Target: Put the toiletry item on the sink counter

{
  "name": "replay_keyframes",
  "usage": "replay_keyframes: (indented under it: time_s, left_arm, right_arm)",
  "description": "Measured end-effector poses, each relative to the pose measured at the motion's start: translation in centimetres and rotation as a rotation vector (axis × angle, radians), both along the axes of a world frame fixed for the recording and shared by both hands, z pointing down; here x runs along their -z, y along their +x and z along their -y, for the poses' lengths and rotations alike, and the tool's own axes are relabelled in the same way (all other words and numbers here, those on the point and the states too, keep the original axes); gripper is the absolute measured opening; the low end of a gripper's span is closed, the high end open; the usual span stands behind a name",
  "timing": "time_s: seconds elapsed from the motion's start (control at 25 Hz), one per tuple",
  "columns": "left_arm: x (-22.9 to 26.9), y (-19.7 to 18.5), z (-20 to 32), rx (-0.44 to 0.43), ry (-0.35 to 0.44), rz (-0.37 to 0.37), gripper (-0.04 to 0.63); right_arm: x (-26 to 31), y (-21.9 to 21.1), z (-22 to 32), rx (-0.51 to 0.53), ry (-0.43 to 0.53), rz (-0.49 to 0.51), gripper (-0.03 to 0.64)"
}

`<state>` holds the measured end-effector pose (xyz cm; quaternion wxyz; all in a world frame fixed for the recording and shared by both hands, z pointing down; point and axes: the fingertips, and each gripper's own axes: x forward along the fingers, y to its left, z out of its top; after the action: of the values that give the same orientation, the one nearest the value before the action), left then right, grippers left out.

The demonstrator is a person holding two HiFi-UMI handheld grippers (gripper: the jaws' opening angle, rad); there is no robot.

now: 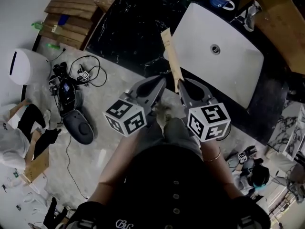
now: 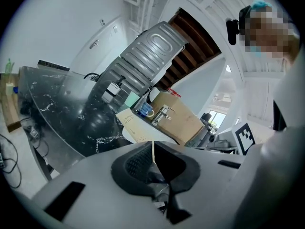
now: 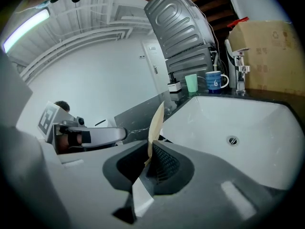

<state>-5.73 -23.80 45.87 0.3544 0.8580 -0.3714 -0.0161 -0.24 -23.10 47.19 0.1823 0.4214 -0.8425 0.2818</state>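
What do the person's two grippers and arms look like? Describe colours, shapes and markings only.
The left gripper and right gripper are matching grey shells, each tapering to two fingers with dark, ribbed inner faces. Each carries a white cube printed with black square markers. The person wears a black buttoned top and a thin bangle on the right wrist.

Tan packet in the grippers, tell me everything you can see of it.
The tan packet is long, flat and thin, paper-like, with small unreadable print on one face. It is held in the air before the white sink, sticking out ahead of the jaws. The jaws of the right gripper pinch its lower end; a thin cream edge between the shut jaws of the left gripper looks like the same packet. Nothing else touches it.
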Motion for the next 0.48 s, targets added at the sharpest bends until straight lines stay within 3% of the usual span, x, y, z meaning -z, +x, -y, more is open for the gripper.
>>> replay_keyframes:
  time_s: [0.48]
  left_arm:
    - [-0.35,-0.32,0.22,-0.010,0.007,0.031,0.020]
  right_arm:
    - [-0.75,-0.29,0.05,0.020,-0.012,-0.056,0.029]
